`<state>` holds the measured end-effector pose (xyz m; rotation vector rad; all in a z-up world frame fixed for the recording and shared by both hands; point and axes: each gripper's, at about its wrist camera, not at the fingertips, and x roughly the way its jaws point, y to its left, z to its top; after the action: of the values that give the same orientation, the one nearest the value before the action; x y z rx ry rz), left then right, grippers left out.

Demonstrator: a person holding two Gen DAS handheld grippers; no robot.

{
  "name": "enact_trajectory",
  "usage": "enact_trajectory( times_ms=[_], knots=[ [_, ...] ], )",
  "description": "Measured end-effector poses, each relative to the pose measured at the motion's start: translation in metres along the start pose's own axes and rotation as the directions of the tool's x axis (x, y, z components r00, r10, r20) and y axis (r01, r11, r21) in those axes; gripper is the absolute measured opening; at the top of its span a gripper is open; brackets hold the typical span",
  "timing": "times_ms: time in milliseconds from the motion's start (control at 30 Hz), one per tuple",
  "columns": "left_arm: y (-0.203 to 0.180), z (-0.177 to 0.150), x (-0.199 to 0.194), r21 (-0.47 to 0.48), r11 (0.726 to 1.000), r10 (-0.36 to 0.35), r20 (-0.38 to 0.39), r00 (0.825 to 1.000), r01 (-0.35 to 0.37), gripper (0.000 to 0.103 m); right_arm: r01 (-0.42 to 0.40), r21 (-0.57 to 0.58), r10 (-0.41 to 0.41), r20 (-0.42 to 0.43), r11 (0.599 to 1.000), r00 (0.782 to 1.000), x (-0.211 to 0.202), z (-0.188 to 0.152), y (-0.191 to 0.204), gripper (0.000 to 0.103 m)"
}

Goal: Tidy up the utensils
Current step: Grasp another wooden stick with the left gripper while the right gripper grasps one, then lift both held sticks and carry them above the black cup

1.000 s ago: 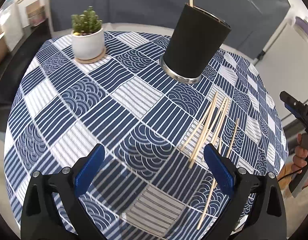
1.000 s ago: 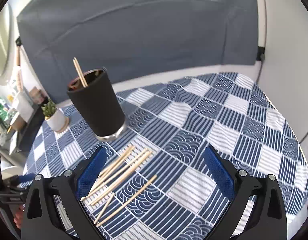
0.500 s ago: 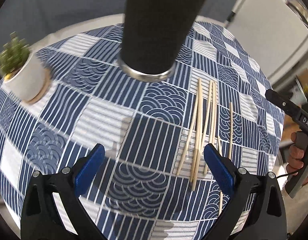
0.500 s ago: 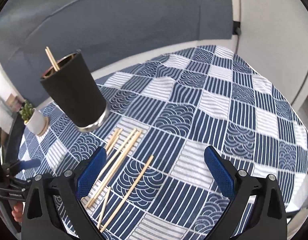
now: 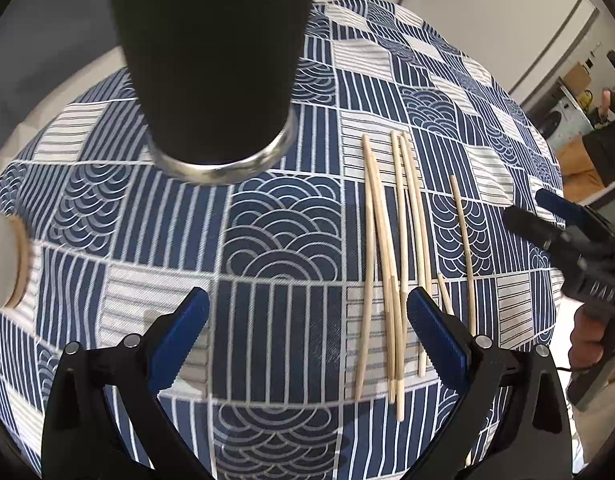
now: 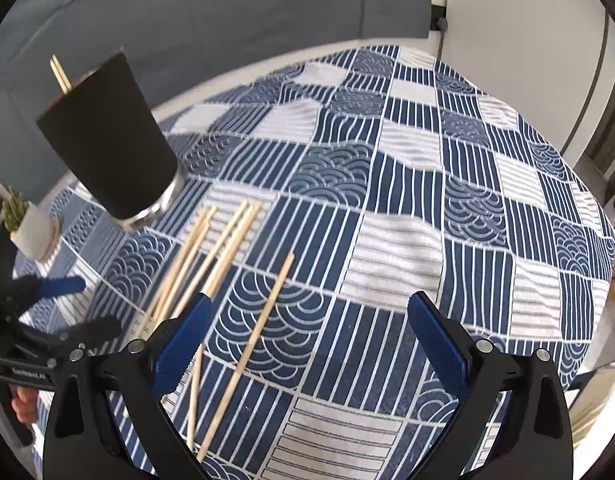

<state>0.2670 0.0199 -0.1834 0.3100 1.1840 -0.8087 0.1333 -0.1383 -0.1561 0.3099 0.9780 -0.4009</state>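
six loose chopsticks [image 5: 403, 248], one black cup [image 5: 211, 60]; both hand-held grippers [image 5: 307, 344] [image 6: 307, 344] wide open, empty.

Loose wooden chopsticks [image 5: 391, 256] flat on cloth, beside upright black cup [image 5: 211, 60]

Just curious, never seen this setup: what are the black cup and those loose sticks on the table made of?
The cup looks like metal in a matte black sleeve or coating: a shiny silver rim shows at its base. The sticks look like pale bare wood or bamboo, unvarnished, thin and tapered; which of the two is unclear.
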Motion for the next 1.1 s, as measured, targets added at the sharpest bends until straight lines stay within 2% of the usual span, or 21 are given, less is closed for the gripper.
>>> enact_trajectory(
  times_ms=[200,333,400,500,667,700,767,833,867,933,967,1000,1033,1100],
  knots=[
    [-0.008,0.010,0.018,0.081,0.994,0.073,-0.011,0.997,-0.072,0.097,-0.001,0.012,0.002,-0.074,1.000,0.997,0.017,-0.007,0.008,0.094],
    [-0.011,0.015,0.027,0.112,0.989,0.100,-0.015,0.995,-0.097,0.097,0.047,0.028,-0.044,-0.108,0.999,0.993,0.025,-0.010,0.009,0.094],
    [-0.015,0.018,0.033,0.144,0.978,0.156,-0.027,0.987,-0.151,0.099,0.066,0.042,-0.060,-0.129,0.997,0.990,0.029,-0.012,0.008,0.094],
    [-0.015,0.027,0.037,0.124,0.979,0.170,-0.051,0.984,-0.163,0.099,0.116,0.056,-0.102,-0.206,0.992,0.973,0.043,-0.014,0.003,0.094],
    [-0.017,0.038,0.044,0.081,0.980,0.187,-0.050,0.981,-0.182,0.098,0.142,0.099,-0.116,-0.231,0.985,0.966,0.046,-0.011,-0.002,0.094],
    [-0.018,0.038,0.044,0.082,0.980,0.184,-0.050,0.982,-0.180,0.095,0.147,0.103,-0.119,-0.243,0.984,0.963,0.047,-0.009,-0.002,0.093],
    [-0.025,0.039,0.039,0.114,0.980,0.169,-0.043,0.985,-0.163,0.081,0.151,0.114,-0.117,-0.263,0.982,0.958,0.046,-0.008,-0.003,0.083],
    [-0.033,0.040,0.038,0.161,0.977,0.152,-0.048,0.987,-0.142,0.057,0.144,0.102,-0.113,-0.261,0.984,0.959,0.041,-0.006,-0.001,0.049],
    [-0.039,0.040,0.037,0.194,0.973,0.141,-0.049,0.989,-0.129,0.051,0.137,0.092,-0.108,-0.266,0.986,0.958,0.039,-0.004,0.000,0.041],
    [-0.049,0.040,0.038,0.228,0.967,0.128,-0.048,0.991,-0.114,0.027,0.125,0.071,-0.102,-0.275,0.990,0.956,0.037,-0.003,-0.001,0.013],
    [-0.051,0.039,0.038,0.232,0.967,0.121,-0.050,0.991,-0.106,0.021,0.127,0.065,-0.105,-0.278,0.990,0.955,0.036,-0.004,-0.005,0.008],
    [-0.054,0.038,0.038,0.228,0.969,0.110,-0.054,0.992,-0.095,0.010,0.139,0.060,-0.116,-0.281,0.988,0.953,0.035,-0.005,-0.009,0.005],
    [-0.054,0.037,0.038,0.221,0.971,0.102,-0.055,0.993,-0.088,0.005,0.151,0.060,-0.128,-0.284,0.987,0.950,0.035,-0.006,-0.014,0.005],
    [-0.051,0.035,0.037,0.191,0.979,0.089,-0.058,0.994,-0.076,0.005,0.163,0.083,-0.132,-0.291,0.983,0.948,0.033,-0.007,-0.026,0.005]
  ],
)
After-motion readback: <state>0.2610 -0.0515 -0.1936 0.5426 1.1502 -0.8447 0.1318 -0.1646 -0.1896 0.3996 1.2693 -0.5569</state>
